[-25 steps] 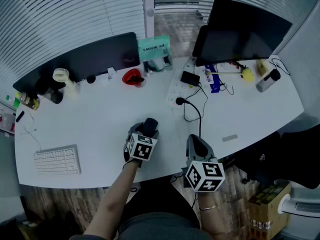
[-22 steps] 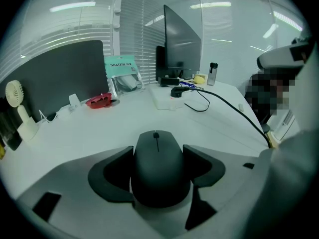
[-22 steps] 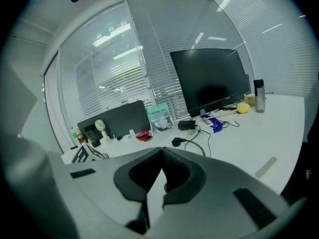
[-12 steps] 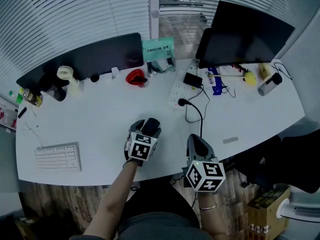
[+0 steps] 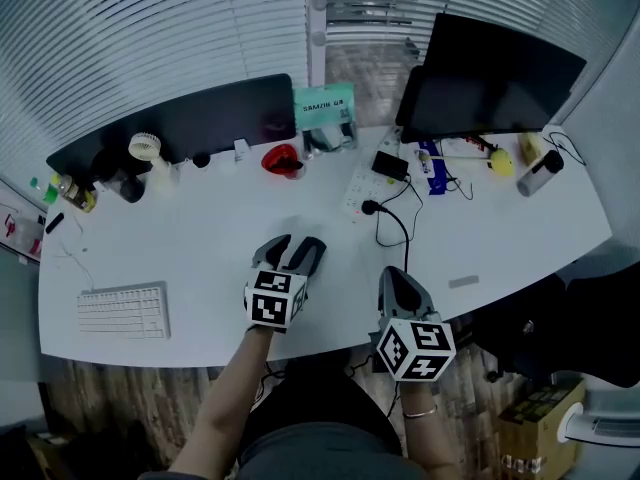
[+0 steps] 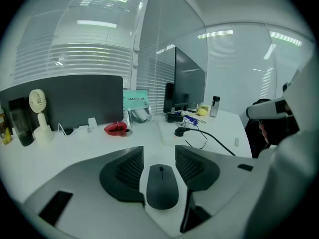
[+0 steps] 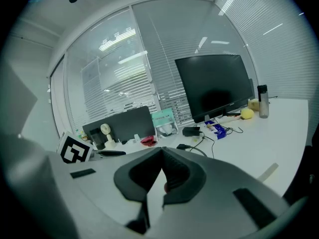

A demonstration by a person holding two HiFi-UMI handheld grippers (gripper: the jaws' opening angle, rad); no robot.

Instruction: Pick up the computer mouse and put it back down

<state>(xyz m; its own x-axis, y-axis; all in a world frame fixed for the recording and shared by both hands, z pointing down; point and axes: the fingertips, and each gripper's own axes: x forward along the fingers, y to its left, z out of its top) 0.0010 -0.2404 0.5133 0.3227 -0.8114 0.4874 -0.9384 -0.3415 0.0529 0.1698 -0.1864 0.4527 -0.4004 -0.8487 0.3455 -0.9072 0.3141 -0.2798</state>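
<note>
The dark computer mouse point(image 5: 306, 256) point(image 6: 162, 185) lies lengthwise between the jaws of my left gripper point(image 5: 293, 247) point(image 6: 159, 152), over the front middle of the white desk point(image 5: 200, 238). The jaws are closing, and both ribbed pads point(image 6: 130, 169) press on the mouse's sides. In the left gripper view the mouse hangs above the desk surface. My right gripper point(image 5: 396, 274) point(image 7: 162, 151) hovers at the desk's front edge to the right, shut with its tips touching and nothing between them.
A white keyboard point(image 5: 122, 311) lies at the front left. A black cable with a plug point(image 5: 385, 216) runs across the desk ahead of the right gripper. At the back stand a monitor point(image 5: 495, 78), a dark panel point(image 5: 190, 118), a teal box point(image 5: 325, 103), a red object point(image 5: 282, 158) and a small fan point(image 5: 148, 150).
The left gripper's jaws have narrowed onto the mouse, and the gripper has risen a little with it. The right gripper has stayed where it was.
</note>
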